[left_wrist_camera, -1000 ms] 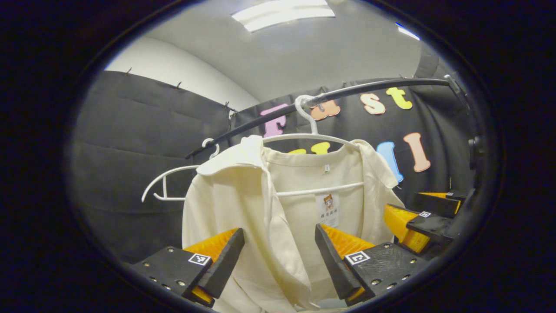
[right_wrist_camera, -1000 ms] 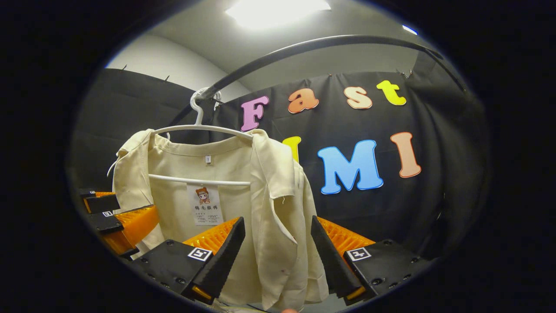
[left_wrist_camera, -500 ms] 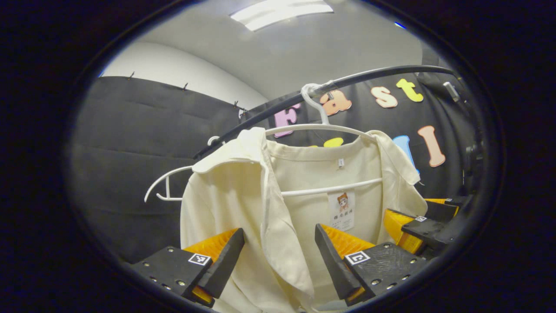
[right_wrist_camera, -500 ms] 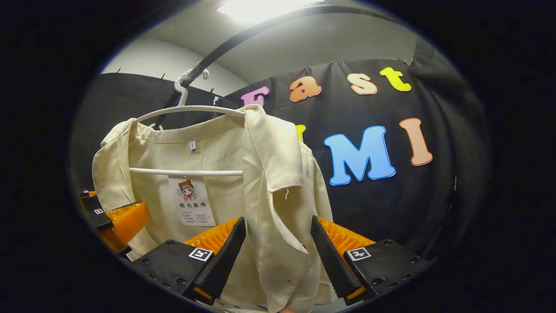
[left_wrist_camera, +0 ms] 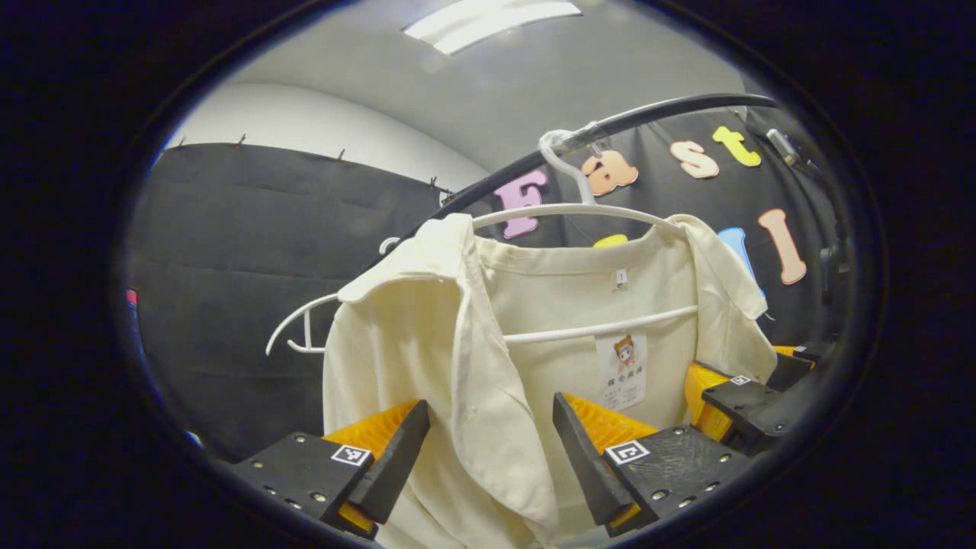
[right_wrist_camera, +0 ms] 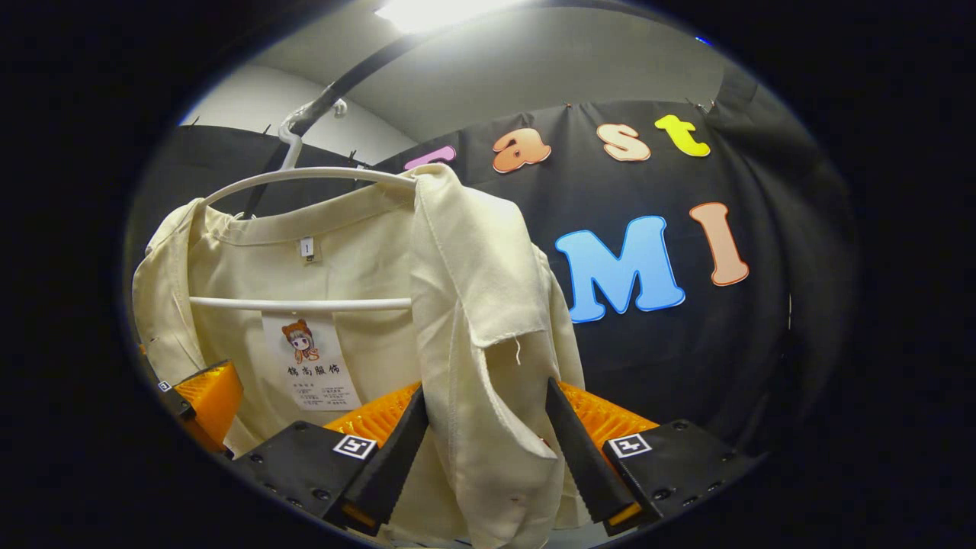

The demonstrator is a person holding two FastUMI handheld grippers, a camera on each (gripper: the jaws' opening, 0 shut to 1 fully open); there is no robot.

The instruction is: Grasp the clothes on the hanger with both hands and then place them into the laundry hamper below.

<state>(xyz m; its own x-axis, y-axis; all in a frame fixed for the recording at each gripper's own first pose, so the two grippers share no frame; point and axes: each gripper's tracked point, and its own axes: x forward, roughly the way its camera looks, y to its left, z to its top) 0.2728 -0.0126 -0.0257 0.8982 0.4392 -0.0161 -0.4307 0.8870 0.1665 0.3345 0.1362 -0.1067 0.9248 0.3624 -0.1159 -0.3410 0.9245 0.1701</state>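
Straddling shirt (left_wrist_camera: 427,335) front panels with both grippers, I see jaws wide on each, fabric between fingers, not pinched. Left gripper (left_wrist_camera: 492,450) sits at panel under collar; right gripper (right_wrist_camera: 488,450) at opposite panel by sleeve edge. Shirt hangs open on white hanger (left_wrist_camera: 572,217), hook over black rail (left_wrist_camera: 663,110). Second bare hanger (left_wrist_camera: 301,335) on same rail, behind shirt. In left gripper view, right gripper at right edge beside shirt hem. Paper tag (right_wrist_camera: 309,362) hangs from hanger crossbar.
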